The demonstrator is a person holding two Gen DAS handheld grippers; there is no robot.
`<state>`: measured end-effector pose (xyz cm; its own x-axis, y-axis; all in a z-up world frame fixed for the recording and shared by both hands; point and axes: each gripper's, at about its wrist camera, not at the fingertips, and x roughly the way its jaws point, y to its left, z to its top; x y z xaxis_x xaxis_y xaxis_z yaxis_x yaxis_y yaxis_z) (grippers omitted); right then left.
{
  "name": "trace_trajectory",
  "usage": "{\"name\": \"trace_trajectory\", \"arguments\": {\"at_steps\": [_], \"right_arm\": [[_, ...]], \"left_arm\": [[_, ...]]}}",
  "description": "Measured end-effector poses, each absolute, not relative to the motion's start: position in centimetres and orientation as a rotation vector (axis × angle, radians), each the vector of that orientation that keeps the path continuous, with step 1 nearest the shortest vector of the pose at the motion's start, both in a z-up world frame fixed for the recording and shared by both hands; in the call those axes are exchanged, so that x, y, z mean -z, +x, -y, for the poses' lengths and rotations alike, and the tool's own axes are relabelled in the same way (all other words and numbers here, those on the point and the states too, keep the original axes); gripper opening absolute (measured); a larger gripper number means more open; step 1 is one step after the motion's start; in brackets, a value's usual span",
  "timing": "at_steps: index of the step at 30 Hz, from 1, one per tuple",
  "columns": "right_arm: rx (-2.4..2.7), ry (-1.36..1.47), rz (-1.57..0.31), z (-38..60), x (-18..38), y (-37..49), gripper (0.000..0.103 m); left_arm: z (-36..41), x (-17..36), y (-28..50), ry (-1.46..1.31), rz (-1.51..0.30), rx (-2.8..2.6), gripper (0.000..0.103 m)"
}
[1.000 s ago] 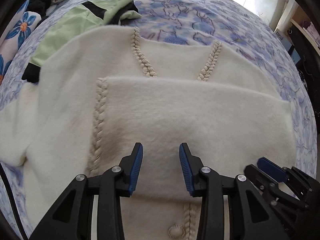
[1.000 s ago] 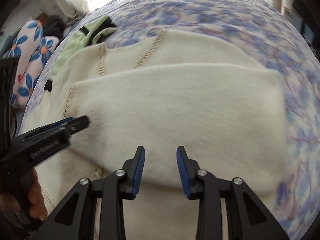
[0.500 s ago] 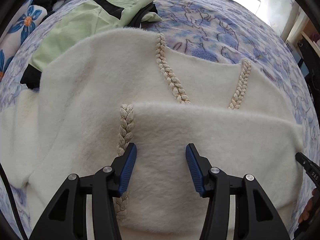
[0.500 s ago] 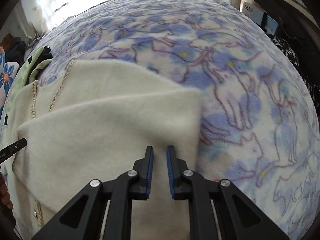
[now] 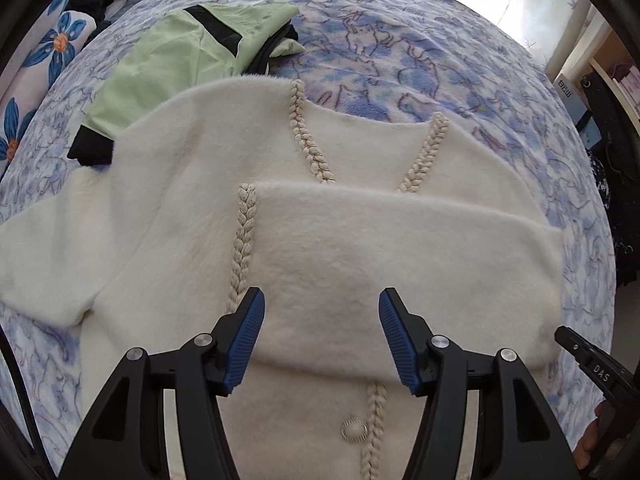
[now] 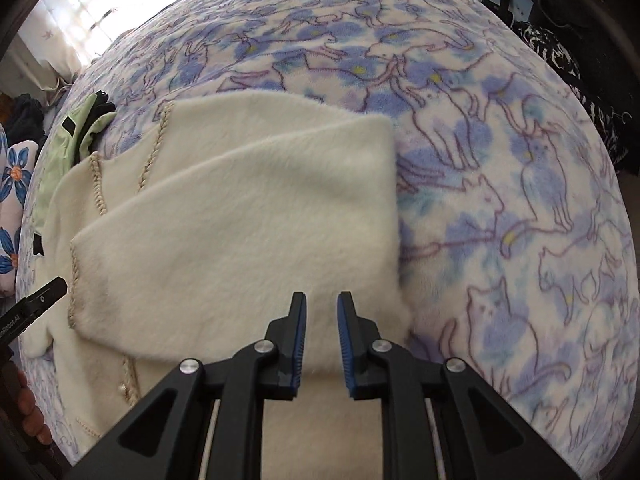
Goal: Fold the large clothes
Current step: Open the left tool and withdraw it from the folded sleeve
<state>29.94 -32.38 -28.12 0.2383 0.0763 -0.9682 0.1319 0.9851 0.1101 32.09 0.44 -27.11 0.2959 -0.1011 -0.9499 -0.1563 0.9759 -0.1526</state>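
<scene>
Cream fuzzy cardigan lies flat on the bed, on the blue cat-print blanket. 1 sleeve is folded across the chest, covering the lower part of the V-neck braid trim. The other sleeve runs out to the left edge of the left wrist view. A round button sits beside the front braid near the bottom.

Left gripper hangs above the folded sleeve, pointing steeply down. Jaws have just been opening and stand well apart; nothing between the blue pads, no contact with the fabric.

Right gripper is over the sleeve near the cardigan's right edge, close to where cream fabric meets blanket. Jaws narrow, a small gap showing; they closed, then reopened slightly. No fabric visibly pinched. Can't tell whether the tips brush the pile.

Light green garment with black trim lies beyond the cardigan's shoulder, partly tucked under it. Flower-print pillow at far left.

The left gripper's tip enters the right wrist view at the left edge, with part of a hand below it.
</scene>
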Motion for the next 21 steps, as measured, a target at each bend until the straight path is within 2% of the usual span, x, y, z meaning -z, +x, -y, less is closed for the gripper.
{"name": "trace_trajectory", "arguments": {"at_steps": [21], "right_arm": [[-0.125, 0.087, -1.384, 27.1, 20.4, 22.3, 0.016]], "left_arm": [[-2.5, 17.5, 21.0, -0.229, -1.301, -0.104, 0.058]]}}
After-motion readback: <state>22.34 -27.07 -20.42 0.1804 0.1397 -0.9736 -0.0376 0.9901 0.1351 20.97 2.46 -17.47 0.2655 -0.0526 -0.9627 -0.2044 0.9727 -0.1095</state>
